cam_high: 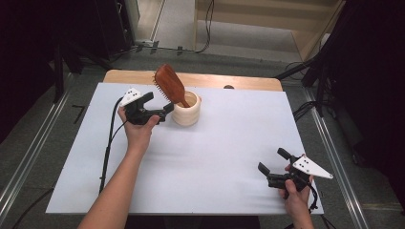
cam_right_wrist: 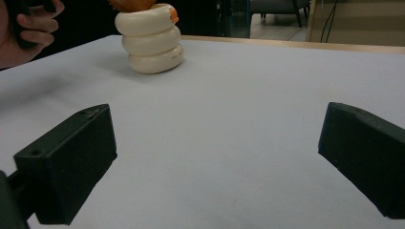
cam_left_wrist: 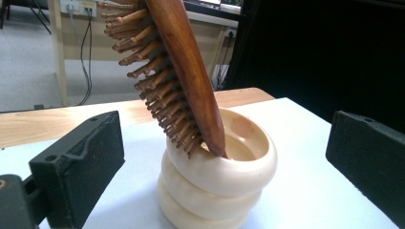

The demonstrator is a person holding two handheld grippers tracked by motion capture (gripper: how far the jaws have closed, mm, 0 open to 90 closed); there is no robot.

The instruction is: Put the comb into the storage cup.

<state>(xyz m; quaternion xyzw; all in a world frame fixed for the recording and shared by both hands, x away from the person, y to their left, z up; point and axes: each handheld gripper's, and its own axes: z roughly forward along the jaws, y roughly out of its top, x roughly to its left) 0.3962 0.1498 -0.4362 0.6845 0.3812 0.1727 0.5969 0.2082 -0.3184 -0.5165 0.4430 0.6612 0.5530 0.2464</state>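
Just ahead of the left hand-held gripper (cam_high: pixel 159 102): reddish-brown wooden paddle hairbrush (cam_high: pixel 170 84) standing handle-down in a cream ribbed ceramic cup (cam_high: pixel 186 110) at the far side of the white-covered bench (cam_high: pixel 229 143).

Jaws spread wide, flanking the cup without touching it; brush leaning up and away from the cup, long axis tilted, bristles (cam_left_wrist: pixel 157 81) facing left in the left gripper view. Right hand-held gripper (cam_high: pixel 272 164) also spread, holding nothing, well apart at the near right corner, so clearly the farther one from cup and brush.

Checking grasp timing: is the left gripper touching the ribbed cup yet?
Apart. The left gripper view shows the left gripper open, white table visible between each jaw and the ribbed cup.
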